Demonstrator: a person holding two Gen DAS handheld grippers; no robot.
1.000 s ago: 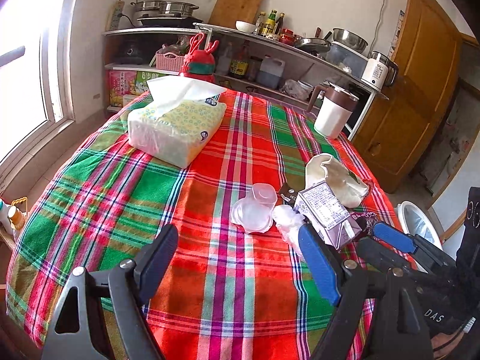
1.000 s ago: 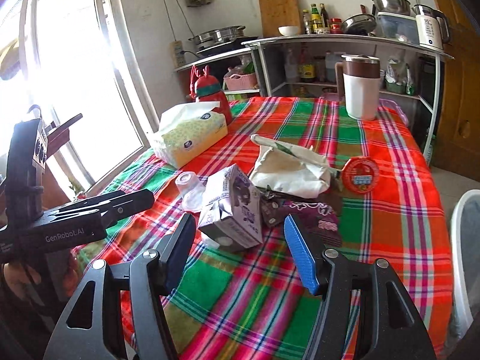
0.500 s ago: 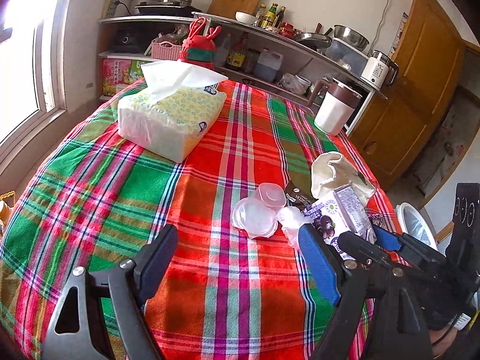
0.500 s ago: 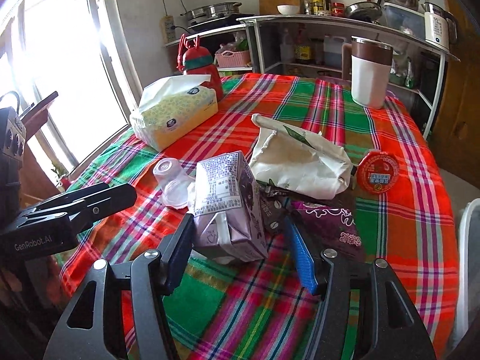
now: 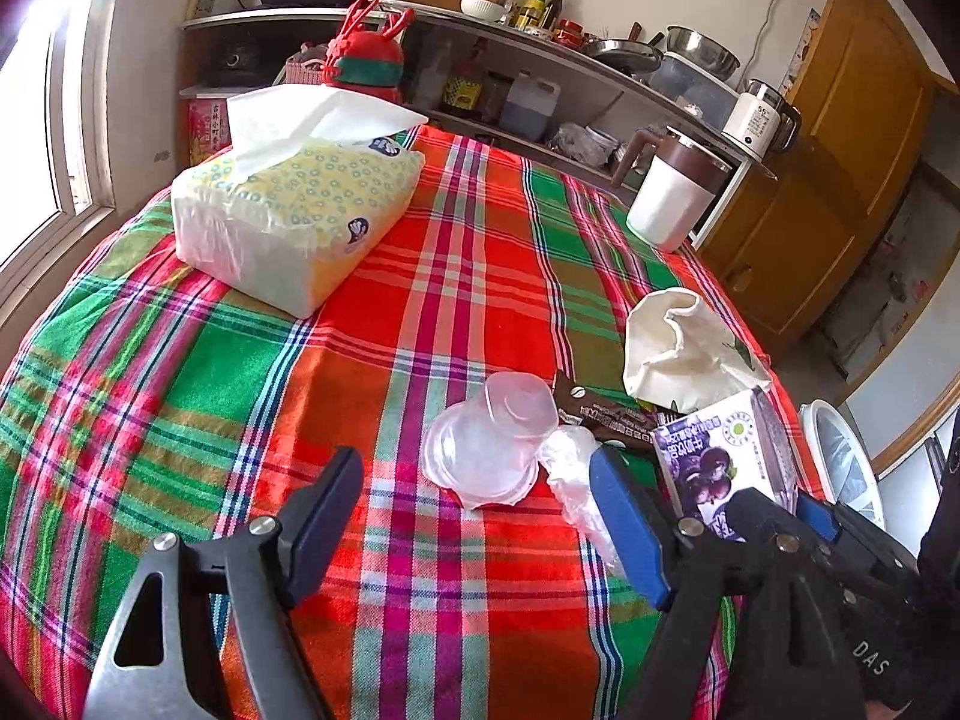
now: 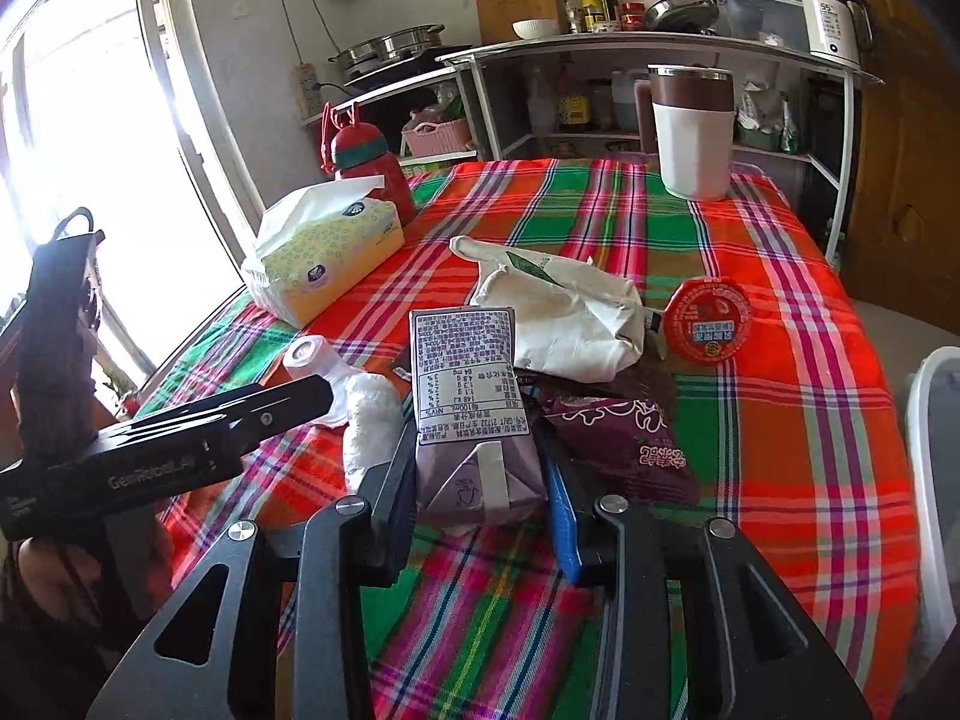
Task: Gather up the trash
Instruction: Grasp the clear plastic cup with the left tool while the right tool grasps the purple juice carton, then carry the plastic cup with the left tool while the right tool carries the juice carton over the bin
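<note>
Left wrist view. Your left gripper (image 5: 474,516) is spread, nothing between its jaws, aimed at the clear plastic cup (image 5: 489,447) lying near centre on the plaid tablecloth (image 5: 180,396). A crumpled clear wrap (image 5: 570,474) sits just right of the cup, against the blue pad. Risk: the cup is thin and on its side; a pinch may crush it or skid it away, and the pad may drag the wrap along. Against the earlier frame, this gripper has come lower and nearer to the cup, and its jaws have narrowed slightly.

Right wrist view. Your right gripper (image 6: 480,498) has just been closing, and now pinches the purple drink carton (image 6: 471,420) at its folded near end. Risk: the hold is low on one end, so the carton may pivot or slip when lifted; any leftover liquid could squeeze out. The purple snack wrapper (image 6: 624,438) touches the right jaw and may catch. Earlier, the carton sat loose between wider jaws. The white bin (image 6: 933,480) waits at far right.
</note>
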